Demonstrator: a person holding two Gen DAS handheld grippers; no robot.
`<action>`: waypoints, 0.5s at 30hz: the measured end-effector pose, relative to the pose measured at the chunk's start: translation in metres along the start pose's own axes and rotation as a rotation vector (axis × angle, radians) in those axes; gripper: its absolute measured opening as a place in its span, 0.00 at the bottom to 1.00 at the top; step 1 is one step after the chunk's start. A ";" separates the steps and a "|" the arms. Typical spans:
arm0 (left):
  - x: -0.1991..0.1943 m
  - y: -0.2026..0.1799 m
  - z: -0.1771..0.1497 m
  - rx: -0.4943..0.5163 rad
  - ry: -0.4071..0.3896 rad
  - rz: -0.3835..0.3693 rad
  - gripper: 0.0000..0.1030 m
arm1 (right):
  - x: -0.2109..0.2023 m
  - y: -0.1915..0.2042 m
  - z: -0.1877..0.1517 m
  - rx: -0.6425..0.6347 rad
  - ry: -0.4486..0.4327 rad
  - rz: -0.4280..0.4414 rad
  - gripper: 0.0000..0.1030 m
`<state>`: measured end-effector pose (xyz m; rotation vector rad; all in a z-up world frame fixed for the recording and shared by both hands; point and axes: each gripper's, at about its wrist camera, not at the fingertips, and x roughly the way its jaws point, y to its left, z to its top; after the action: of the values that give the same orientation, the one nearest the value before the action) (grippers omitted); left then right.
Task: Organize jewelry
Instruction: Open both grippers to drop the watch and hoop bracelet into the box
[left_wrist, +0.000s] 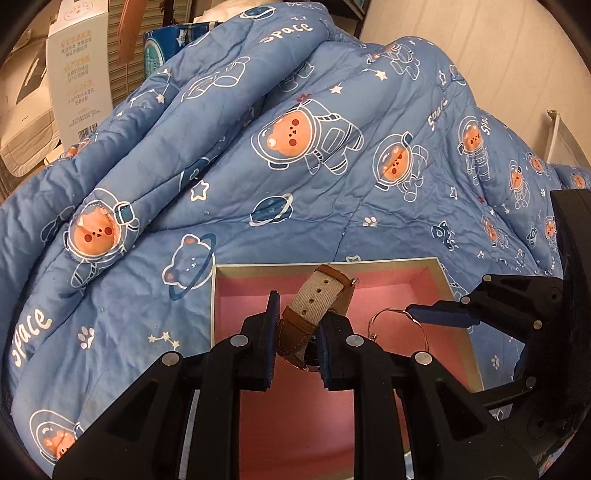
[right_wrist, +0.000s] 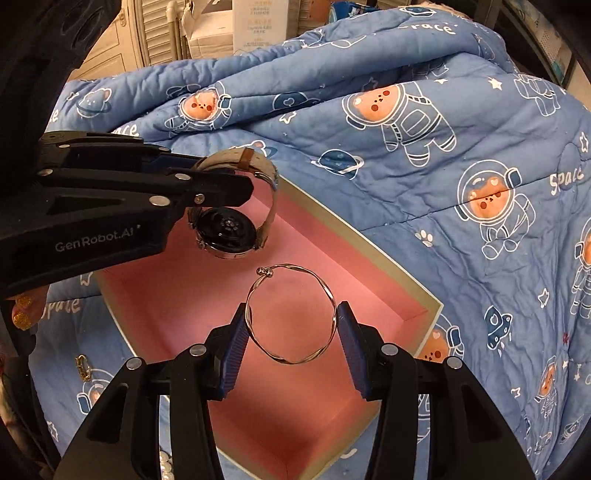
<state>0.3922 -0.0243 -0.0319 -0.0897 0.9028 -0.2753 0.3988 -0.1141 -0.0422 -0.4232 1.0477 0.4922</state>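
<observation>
Two pieces held over the pink box (right_wrist: 364, 236): watch (right_wrist: 226, 232) pinched by its soft strap in the left gripper (left_wrist: 295, 332), face dangling; thin bangle (right_wrist: 291, 314) clamped across its width by the right gripper (right_wrist: 291, 332). Bangle looks light, springy, slippery; grip gently. Watch head-heavy, likely swings. Blue quilt (right_wrist: 424, 177) underneath.
</observation>
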 end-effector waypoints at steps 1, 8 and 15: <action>0.004 0.000 0.000 -0.001 0.005 0.008 0.18 | 0.004 0.001 0.003 -0.010 0.013 0.002 0.45; 0.019 -0.002 -0.002 0.030 0.018 0.056 0.18 | 0.025 0.000 0.013 -0.063 0.072 -0.010 0.45; 0.025 -0.004 -0.005 0.031 0.012 0.057 0.18 | 0.041 -0.006 0.019 -0.050 0.098 -0.004 0.45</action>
<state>0.4024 -0.0353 -0.0529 -0.0331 0.9112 -0.2369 0.4330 -0.1012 -0.0697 -0.4979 1.1302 0.4984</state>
